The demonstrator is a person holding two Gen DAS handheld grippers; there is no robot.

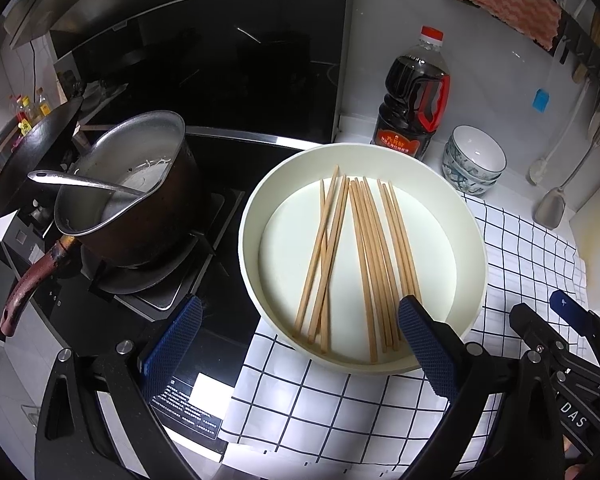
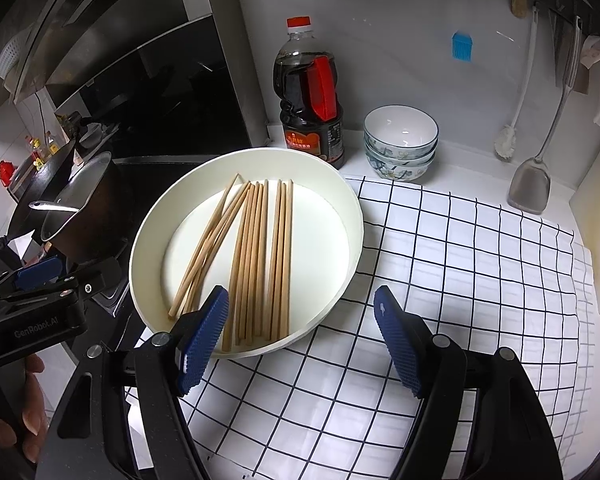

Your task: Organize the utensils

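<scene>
Wooden chopsticks (image 2: 256,256) lying lengthwise in white basin (image 2: 352,216), near ends just ahead of left gripper (image 1: 300,344) and right gripper (image 2: 300,340), both spread wide, empty.

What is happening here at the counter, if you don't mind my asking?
A person holds a gripper in each hand over a kitchen counter, about to sort utensils. The wooden chopsticks lie loose in a white round dish on a checked cloth. The left gripper and right gripper both hover at the dish's near rim with fingers apart, holding nothing. A pot with a ladle sits on the stove beside the dish.
</scene>
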